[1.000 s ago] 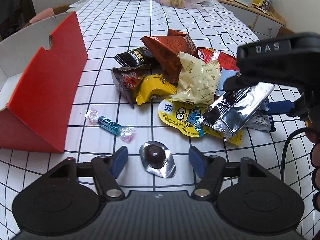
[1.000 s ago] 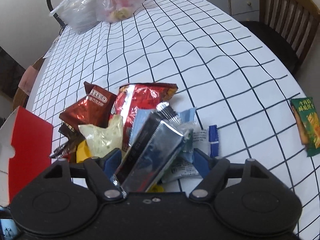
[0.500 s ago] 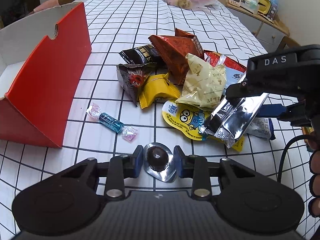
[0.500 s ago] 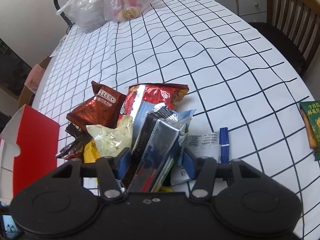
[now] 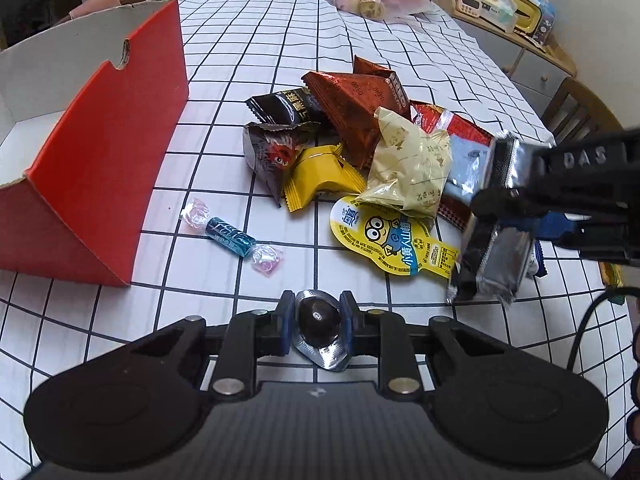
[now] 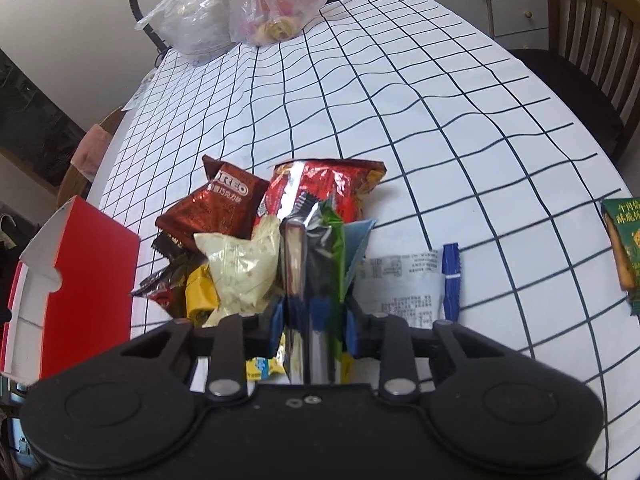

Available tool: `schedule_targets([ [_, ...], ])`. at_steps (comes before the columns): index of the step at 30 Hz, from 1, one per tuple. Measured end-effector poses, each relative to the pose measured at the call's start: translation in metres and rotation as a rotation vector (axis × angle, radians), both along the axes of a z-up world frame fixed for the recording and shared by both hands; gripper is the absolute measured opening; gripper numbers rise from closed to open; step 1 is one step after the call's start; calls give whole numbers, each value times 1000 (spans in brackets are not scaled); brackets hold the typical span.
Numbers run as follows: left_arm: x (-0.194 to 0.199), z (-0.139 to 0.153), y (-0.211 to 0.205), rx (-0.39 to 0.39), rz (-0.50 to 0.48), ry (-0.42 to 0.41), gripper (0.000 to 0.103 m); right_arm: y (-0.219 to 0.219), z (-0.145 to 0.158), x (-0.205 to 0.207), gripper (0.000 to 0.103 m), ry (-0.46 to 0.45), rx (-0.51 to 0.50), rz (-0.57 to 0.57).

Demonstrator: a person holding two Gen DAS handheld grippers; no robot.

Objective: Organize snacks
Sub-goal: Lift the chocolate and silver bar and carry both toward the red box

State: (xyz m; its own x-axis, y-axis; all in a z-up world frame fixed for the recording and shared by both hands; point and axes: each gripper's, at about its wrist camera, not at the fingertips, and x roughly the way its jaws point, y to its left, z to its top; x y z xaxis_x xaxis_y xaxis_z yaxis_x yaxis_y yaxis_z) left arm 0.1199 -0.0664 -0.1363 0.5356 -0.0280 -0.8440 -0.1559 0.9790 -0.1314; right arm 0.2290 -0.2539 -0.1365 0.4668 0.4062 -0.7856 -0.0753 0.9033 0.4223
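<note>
My left gripper [image 5: 317, 323] is shut on a foil-cupped chocolate [image 5: 318, 316] just above the checked tablecloth. My right gripper [image 6: 312, 316] is shut on a silver snack packet [image 6: 298, 264], held on edge; the packet also shows at the right of the left wrist view [image 5: 494, 236], lifted beside the snack pile. The pile holds a cream bag [image 5: 412, 168], a yellow pack [image 5: 320, 174], an Oreo pack [image 6: 218, 208], a red chip bag [image 6: 324, 184] and a yellow cartoon pouch [image 5: 392, 240]. An open red box [image 5: 96, 152] stands at the left.
A blue twist-wrapped candy [image 5: 230, 236] lies between the box and the pile. A white-and-blue packet [image 6: 408, 280] and a green packet [image 6: 624, 248] lie to the right. Plastic bags [image 6: 240, 12] sit at the far end. A wooden chair [image 6: 584, 40] stands at the table's right edge.
My left gripper has closed on the chocolate and lifted it slightly. My right gripper has closed on the silver packet, turning it on edge and raising it.
</note>
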Motion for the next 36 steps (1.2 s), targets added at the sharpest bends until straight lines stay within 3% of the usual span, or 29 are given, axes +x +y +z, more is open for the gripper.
schedule_targets([
  [13, -14, 12, 7, -18, 14, -24, 23, -13, 9, -16, 23, -43, 4, 59],
  [22, -19, 12, 7, -15, 22, -23, 23, -23, -5, -19, 32, 16, -5, 72],
  [30, -26, 14, 8, -19, 31, -26, 23, -35, -10, -33, 23, 54, 27, 90],
  [36, -31, 19, 9, -22, 37, -38, 23, -38, 2, -39, 18, 21, 50, 132],
])
